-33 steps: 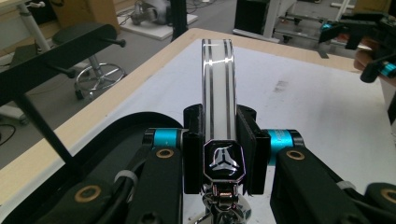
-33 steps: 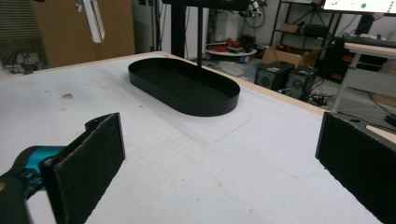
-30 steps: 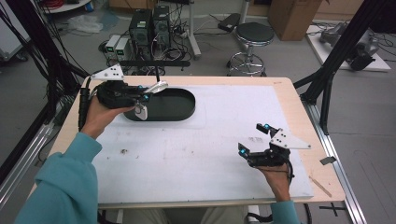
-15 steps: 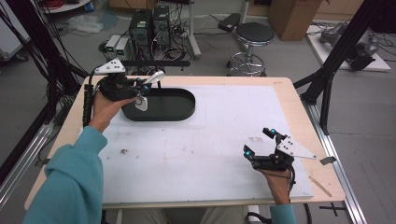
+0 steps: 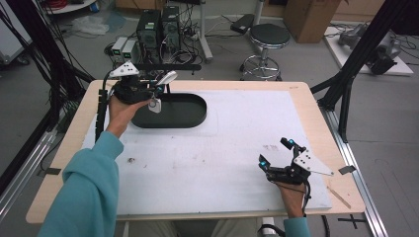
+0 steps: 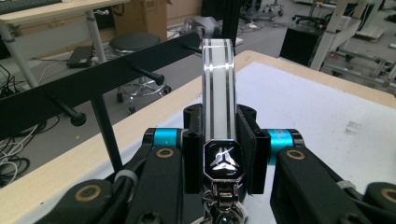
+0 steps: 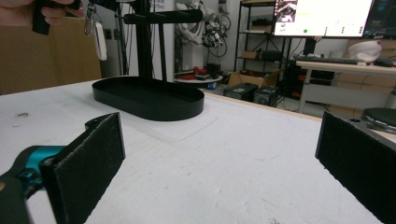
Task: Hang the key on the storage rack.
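Tray [image 5: 190,118] far left on table [image 5: 306,98]; stool [image 5: 268,37] behind table

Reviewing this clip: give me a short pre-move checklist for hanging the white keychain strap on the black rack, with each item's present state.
1. Strap gripped: ok. The left gripper is shut on the white strap, which stands up between its jaws.
2. Peg in reach of the strap: ok. The rack's crossbar with its pegs lies just ahead of the strap in the left gripper view.
3. Strap loop lined up with one peg: cannot tell.
4. Tray under the rack: ok. The black oval tray sits below the left hand.
5. Right gripper out of the way: ok. The right gripper is open and empty at the table's near right.
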The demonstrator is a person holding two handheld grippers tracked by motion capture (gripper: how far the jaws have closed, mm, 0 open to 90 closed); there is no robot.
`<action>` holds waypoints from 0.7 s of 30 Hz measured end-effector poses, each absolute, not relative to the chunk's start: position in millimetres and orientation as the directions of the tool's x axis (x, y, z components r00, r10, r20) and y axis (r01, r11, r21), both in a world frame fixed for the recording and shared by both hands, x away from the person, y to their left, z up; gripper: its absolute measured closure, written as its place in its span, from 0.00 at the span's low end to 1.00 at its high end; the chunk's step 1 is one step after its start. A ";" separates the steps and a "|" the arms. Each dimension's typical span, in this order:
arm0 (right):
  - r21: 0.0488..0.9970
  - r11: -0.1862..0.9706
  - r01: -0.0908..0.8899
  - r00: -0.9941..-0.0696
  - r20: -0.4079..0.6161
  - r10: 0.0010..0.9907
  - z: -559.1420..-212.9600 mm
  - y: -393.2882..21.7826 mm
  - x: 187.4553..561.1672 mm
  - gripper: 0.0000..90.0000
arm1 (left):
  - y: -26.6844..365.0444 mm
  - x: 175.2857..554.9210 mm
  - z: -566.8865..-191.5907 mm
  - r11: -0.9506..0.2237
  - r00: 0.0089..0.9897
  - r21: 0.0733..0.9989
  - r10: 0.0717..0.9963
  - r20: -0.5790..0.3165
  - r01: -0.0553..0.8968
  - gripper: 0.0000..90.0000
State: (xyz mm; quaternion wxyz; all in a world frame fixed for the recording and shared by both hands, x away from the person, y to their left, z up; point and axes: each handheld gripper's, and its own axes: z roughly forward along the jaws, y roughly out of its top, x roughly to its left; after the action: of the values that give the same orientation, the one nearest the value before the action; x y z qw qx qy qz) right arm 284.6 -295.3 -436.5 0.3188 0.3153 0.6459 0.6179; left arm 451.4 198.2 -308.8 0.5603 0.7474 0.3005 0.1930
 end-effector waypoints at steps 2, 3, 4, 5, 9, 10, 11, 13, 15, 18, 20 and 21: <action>0.999 0.033 0.012 -0.594 -0.020 0.805 -437.7 -295.6 283.5 0.01 | 196.3 454.6 -311.8 -0.187 0.745 0.953 0.665 -0.056 0.238 0.82; 1.000 0.028 0.010 -0.592 -0.017 0.806 -438.1 -295.7 283.0 0.01 | 195.6 455.8 -313.0 -0.183 0.741 0.953 0.669 -0.060 0.243 0.82; 1.000 0.029 0.003 -0.589 -0.022 0.808 -438.5 -296.1 282.9 0.01 | 194.8 457.1 -314.2 -0.175 0.740 0.953 0.670 -0.067 0.245 0.82; 1.000 0.025 0.002 -0.585 -0.019 0.811 -438.9 -296.4 282.3 0.01 | 194.5 458.1 -315.1 -0.170 0.738 0.954 0.672 -0.070 0.246 0.82; 1.000 0.029 -0.006 -0.573 -0.027 0.819 -441.0 -298.1 282.6 0.01 | 193.0 463.1 -319.9 -0.147 0.724 0.956 0.684 -0.089 0.256 0.82; 0.999 0.030 -0.010 -0.567 -0.030 0.823 -441.7 -298.6 283.3 0.01 | 192.9 463.9 -320.6 -0.149 0.723 0.954 0.685 -0.089 0.259 0.82; 1.000 0.027 -0.007 -0.567 -0.026 0.823 -442.2 -298.9 283.2 0.01 | 192.4 465.3 -322.2 -0.145 0.719 0.954 0.689 -0.093 0.263 0.82; 1.000 0.023 -0.005 -0.564 -0.022 0.826 -443.5 -298.7 283.3 0.01 | 192.0 467.7 -324.6 -0.138 0.713 0.954 0.694 -0.099 0.267 0.82; 1.000 0.016 -0.005 -0.566 -0.016 0.824 -444.5 -299.1 283.8 0.01 | 192.1 469.8 -326.6 -0.127 0.707 0.953 0.699 -0.110 0.274 0.82; 1.000 0.016 -0.006 -0.564 -0.017 0.826 -445.7 -300.0 284.1 0.01 | 192.7 473.5 -330.3 -0.111 0.696 0.953 0.707 -0.124 0.283 0.82; 1.000 0.015 -0.002 -0.558 -0.013 0.830 -446.6 -300.3 284.2 0.01 | 193.0 475.3 -332.1 -0.104 0.692 0.952 0.710 -0.131 0.287 0.82; 1.000 0.013 0.001 -0.560 -0.010 0.829 -447.2 -300.2 284.2 0.01 | 193.0 476.1 -333.0 -0.098 0.690 0.953 0.711 -0.136 0.288 0.82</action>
State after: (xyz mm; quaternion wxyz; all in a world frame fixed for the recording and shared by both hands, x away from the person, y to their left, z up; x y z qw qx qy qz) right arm 284.2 -300.2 -447.2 0.3336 0.3299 0.6286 0.6203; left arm 476.1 193.0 -333.0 0.5745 0.7175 0.3480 0.1842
